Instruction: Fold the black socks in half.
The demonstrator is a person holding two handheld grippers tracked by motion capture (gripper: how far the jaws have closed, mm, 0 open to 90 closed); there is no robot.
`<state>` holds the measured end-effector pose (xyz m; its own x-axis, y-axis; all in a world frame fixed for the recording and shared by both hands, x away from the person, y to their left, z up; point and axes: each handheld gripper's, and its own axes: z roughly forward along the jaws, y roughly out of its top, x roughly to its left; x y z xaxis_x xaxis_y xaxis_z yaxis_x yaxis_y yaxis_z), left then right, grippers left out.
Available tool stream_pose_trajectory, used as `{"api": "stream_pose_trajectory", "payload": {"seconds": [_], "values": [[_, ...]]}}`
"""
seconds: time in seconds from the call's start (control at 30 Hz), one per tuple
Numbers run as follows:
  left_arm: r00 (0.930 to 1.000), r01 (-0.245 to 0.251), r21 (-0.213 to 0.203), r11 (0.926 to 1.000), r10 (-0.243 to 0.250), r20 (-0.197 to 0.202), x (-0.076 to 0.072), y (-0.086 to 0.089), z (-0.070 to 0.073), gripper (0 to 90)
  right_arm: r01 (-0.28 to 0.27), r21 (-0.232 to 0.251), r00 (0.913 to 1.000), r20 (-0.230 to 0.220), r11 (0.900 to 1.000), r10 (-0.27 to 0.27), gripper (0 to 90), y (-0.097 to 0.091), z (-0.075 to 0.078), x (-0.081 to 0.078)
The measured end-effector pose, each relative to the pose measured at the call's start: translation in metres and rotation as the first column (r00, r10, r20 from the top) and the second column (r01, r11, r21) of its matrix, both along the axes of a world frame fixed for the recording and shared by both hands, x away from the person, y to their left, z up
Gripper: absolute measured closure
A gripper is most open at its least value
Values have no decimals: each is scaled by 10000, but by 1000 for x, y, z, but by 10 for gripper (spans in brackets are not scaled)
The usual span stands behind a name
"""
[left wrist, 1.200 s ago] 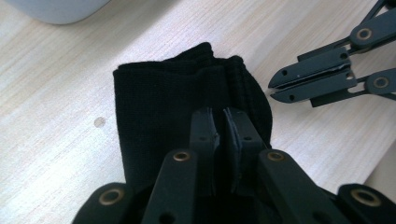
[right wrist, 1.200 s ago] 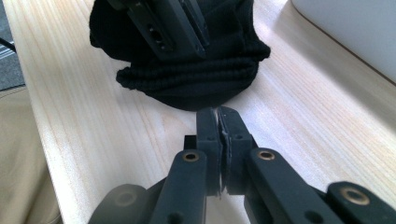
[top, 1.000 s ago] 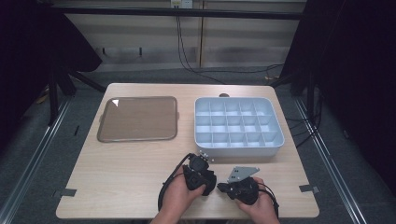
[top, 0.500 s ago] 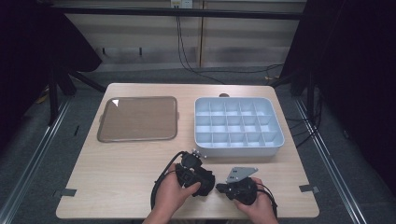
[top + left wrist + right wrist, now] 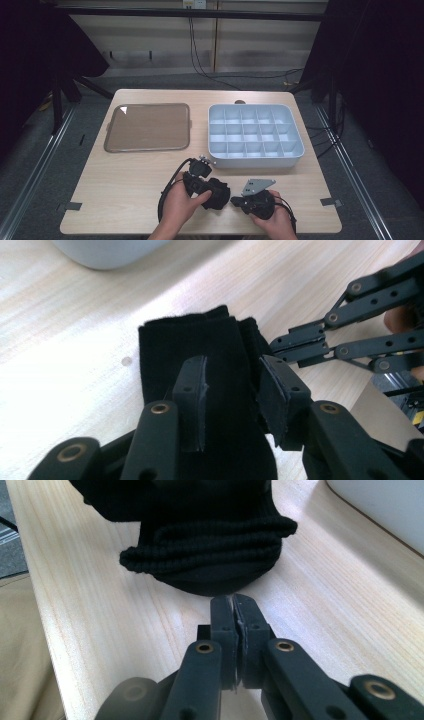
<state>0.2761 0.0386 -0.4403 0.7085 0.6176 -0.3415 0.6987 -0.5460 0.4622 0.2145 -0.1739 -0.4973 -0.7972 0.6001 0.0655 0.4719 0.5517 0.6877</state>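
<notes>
Black cloth (image 5: pixel 210 390) btm cut off

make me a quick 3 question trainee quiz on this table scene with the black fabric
1. True or false: the right gripper has its jaws pressed together with nothing between them.
2. What lies between the left gripper jaws? A) folded black fabric B) a screw C) a cable
3. Which container sits right of the brown tray in the high view?

Key: 1 true. 2 A; the jaws have just been opening, and the pads stand slightly apart around the fabric. 3 the light blue compartment box.
</notes>
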Motion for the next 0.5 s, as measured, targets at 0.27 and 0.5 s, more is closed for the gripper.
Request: {"api": "stream_pose_trajectory", "payload": {"seconds": [0.27,0.5], "values": [[9999,52,235,9997,-48,-140,1,0,-1,676,-13,13,10000,25,10000,13,882,1,0,1],[9992,356,713,9968,-341,-230,0,-7,-6,841,-38,42,10000,69,10000,38,884,3,-1,1]]}}
